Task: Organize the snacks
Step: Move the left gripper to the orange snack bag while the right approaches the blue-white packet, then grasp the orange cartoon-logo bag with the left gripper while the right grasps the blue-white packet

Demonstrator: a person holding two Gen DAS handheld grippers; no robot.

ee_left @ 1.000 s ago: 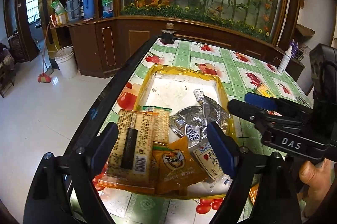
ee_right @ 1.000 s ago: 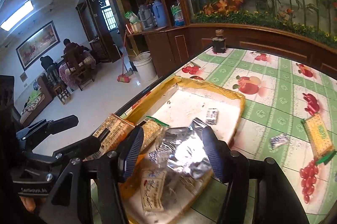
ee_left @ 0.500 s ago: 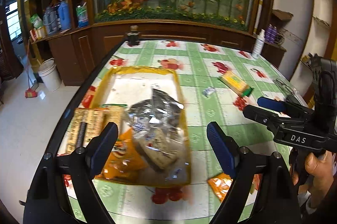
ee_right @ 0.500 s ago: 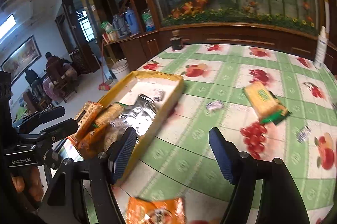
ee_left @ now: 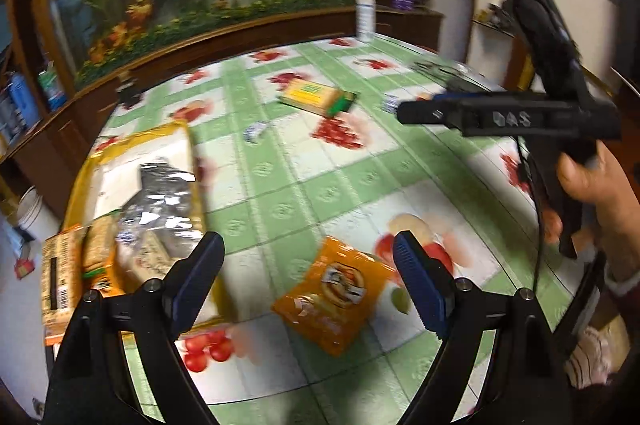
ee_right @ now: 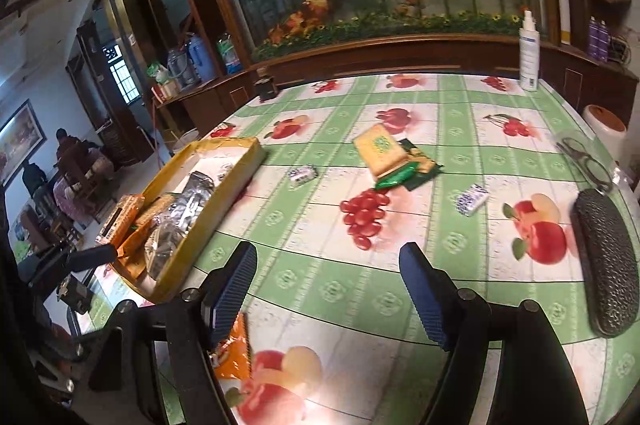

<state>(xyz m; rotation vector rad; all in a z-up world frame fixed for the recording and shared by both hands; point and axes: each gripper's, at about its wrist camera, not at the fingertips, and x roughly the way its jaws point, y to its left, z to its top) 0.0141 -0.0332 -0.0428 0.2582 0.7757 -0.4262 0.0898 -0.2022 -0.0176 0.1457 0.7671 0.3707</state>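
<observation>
Between the left fingers: the left gripper [ee_left: 308, 281] was spread wide and held nothing; the orange snack packet [ee_left: 334, 295] lay flat on the tablecloth [ee_left: 304, 185] in the gap between its pads, nearer the right-hand pad, with no pad touching it. That framing suggests this packet was the next pick.
Right tool: the right gripper [ee_right: 328, 289] was also spread and empty, its jaws having just been opening with nothing between them; only bare cloth showed in its gap, and the same orange snack packet [ee_right: 234, 349] peeked out under its left finger.
Right tool seen from the left: the right gripper [ee_left: 424, 111] hung above the table, well apart from the packet, gripped by a hand [ee_left: 592, 193].
Tray: the yellow tray [ee_right: 248, 161] sat by the table's left edge, probably as the collecting place, since a silver foil bag [ee_right: 196, 201], cracker packs [ee_right: 124, 217] and other wrappers were piled at its near end while the far end stayed bare.
Middle of the table: a small blue-and-white sweet [ee_right: 303, 174] lay just beyond the tray, another [ee_right: 472, 199] further right, both loose and unsorted.
Further off: a yellow-and-green biscuit pack [ee_right: 384, 149] lay tilted on the cloth, well apart from both tools.
Right edge: a dark glasses case [ee_right: 606, 261] and scissors [ee_right: 584, 161] lay aside, likely no part of the sorting.
Far edge: a white spray bottle [ee_right: 529, 53] stood upright by the wooden ledge.
</observation>
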